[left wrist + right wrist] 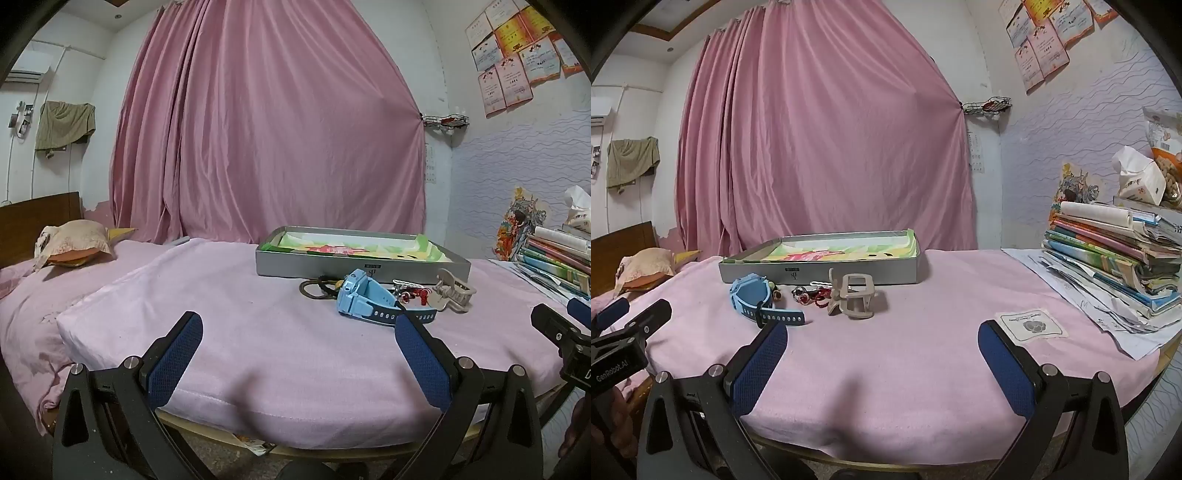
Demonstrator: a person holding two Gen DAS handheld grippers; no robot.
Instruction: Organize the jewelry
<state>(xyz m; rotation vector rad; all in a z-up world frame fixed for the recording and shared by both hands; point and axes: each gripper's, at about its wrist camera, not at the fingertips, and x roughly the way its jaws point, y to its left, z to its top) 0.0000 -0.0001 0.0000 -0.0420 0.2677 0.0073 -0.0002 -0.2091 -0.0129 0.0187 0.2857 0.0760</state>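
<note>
Pink curtain [269, 129] fills the far wall behind a table under a pale pink cloth [229, 314].

From the left wrist camera, the left gripper [299, 332] hangs over the cloth's near edge with its blue-padded jaws spread wide and nothing between them. At about one o'clock from it lies a light blue watch [364, 299], its dark strap running just behind the right pad. Behind the watch, near twelve o'clock from it, stands a shallow grey tray [362, 264]; a dark hair tie [316, 290] lies at the watch's nine o'clock, small red trinkets [415, 295] and a beige hair claw [454, 293] at its three o'clock. Books [557, 262] are stacked at the far right.

From the right wrist camera, the right gripper [882, 341] is likewise wide open and empty above the cloth. The watch [753, 297] sits at eleven o'clock from it, with the trinkets [812, 295] and claw [855, 301] just right of the watch, all in front of the tray [820, 273]. The left gripper [631, 314] shows at nine o'clock.
</note>
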